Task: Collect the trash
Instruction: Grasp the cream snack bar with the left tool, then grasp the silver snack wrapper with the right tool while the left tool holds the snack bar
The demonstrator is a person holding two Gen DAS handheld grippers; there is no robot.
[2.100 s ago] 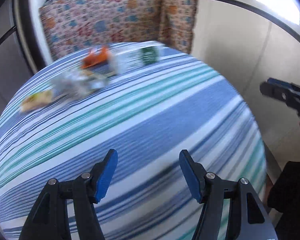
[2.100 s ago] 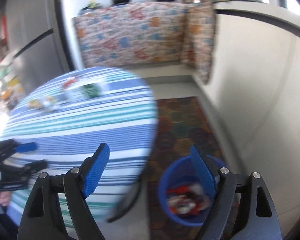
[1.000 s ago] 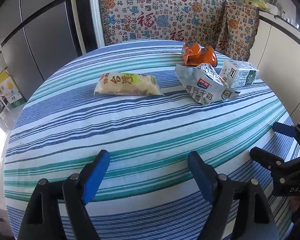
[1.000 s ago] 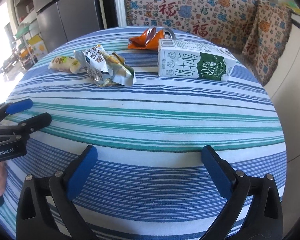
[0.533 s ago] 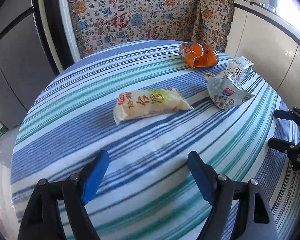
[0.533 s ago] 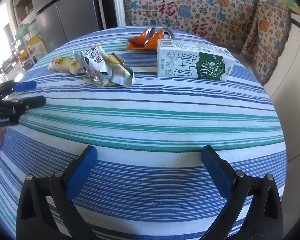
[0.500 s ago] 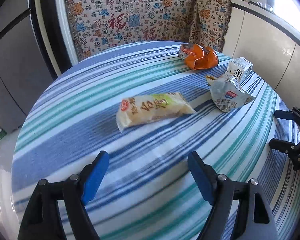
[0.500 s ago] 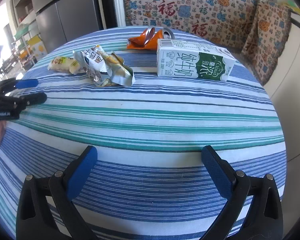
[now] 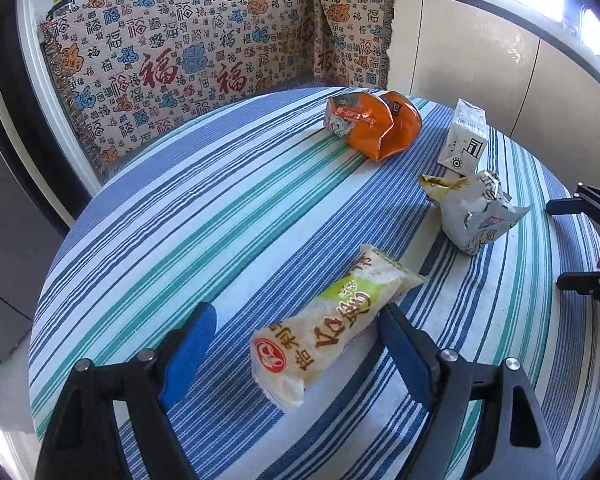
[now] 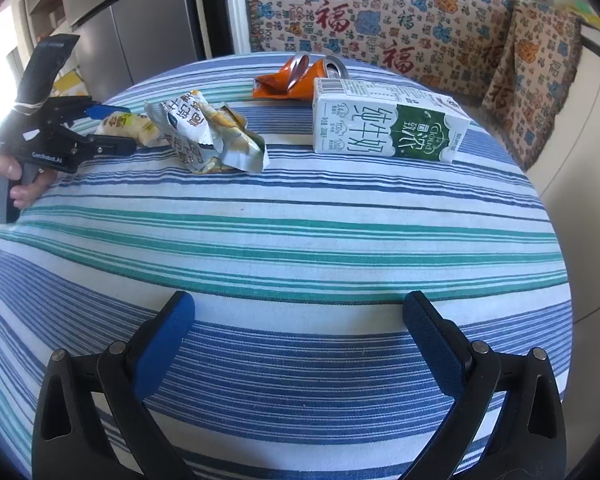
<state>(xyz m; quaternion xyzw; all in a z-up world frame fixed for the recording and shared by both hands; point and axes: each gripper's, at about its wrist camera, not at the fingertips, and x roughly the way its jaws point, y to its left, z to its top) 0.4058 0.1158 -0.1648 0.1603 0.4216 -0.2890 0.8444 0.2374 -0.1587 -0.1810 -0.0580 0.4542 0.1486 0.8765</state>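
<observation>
On the round striped table point(image 9: 220, 208) lie a cream snack packet point(image 9: 332, 320), a crumpled silver wrapper point(image 9: 476, 208), an orange wrapper point(image 9: 376, 124) and a white-and-green milk carton point(image 9: 466, 140). My left gripper point(image 9: 296, 340) is open with the snack packet's near end between its blue fingers. My right gripper point(image 10: 296, 340) is open and empty over the table's near edge, well short of the milk carton point(image 10: 388, 128) and the silver wrapper point(image 10: 208, 136). In the right wrist view the left gripper point(image 10: 108, 128) straddles the snack packet point(image 10: 128, 128).
A patterned cloth point(image 9: 188, 56) hangs over a counter behind the table. Cream cabinets point(image 9: 480, 60) stand at the right. A grey fridge point(image 10: 140, 20) stands at the back left. The orange wrapper point(image 10: 292, 76) lies behind the milk carton.
My left gripper has moved forward over the table until the snack packet lies between its open fingers. My right gripper has stayed still and open.
</observation>
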